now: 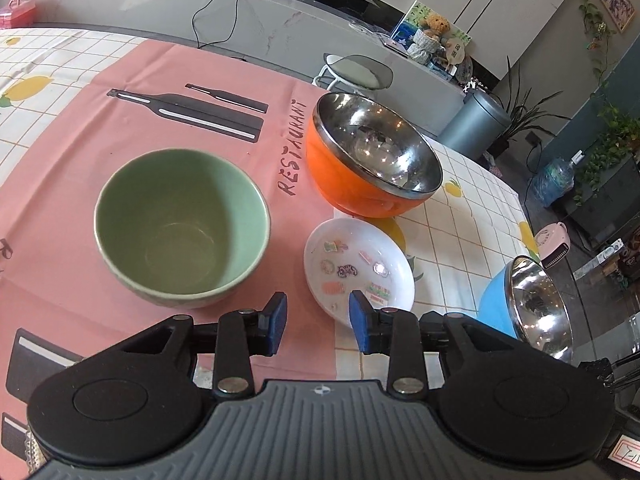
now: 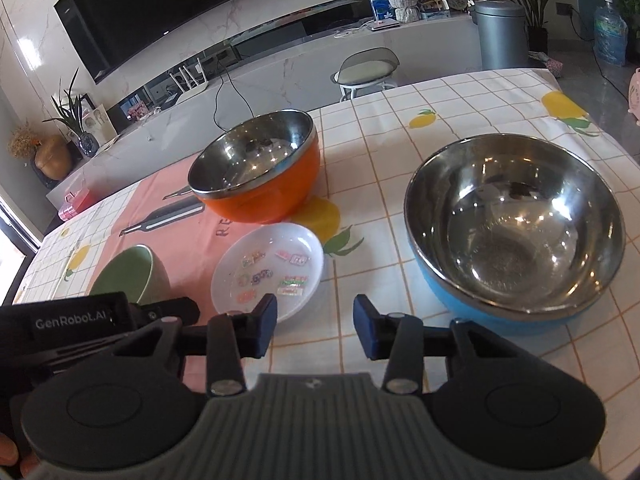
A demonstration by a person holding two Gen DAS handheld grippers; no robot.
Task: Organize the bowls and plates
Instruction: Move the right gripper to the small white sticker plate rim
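A green ceramic bowl (image 1: 182,226) stands on the pink placemat (image 1: 100,128), just ahead and left of my left gripper (image 1: 318,322), which is open and empty. A small white plate with stickers (image 1: 358,266) lies just ahead and right of it. An orange steel-lined bowl (image 1: 372,156) stands behind the plate. A blue steel-lined bowl (image 1: 524,304) is at the right. In the right wrist view my right gripper (image 2: 315,328) is open and empty, between the white plate (image 2: 268,270) and the blue bowl (image 2: 516,228). The orange bowl (image 2: 256,168) and green bowl (image 2: 128,276) are further left.
The table carries a checked lemon-print cloth (image 2: 460,108). Its far edge faces a stool (image 2: 366,70), a grey bin (image 2: 500,34) and a long marble counter (image 2: 280,64). The left gripper's body (image 2: 76,322) shows at the lower left of the right wrist view.
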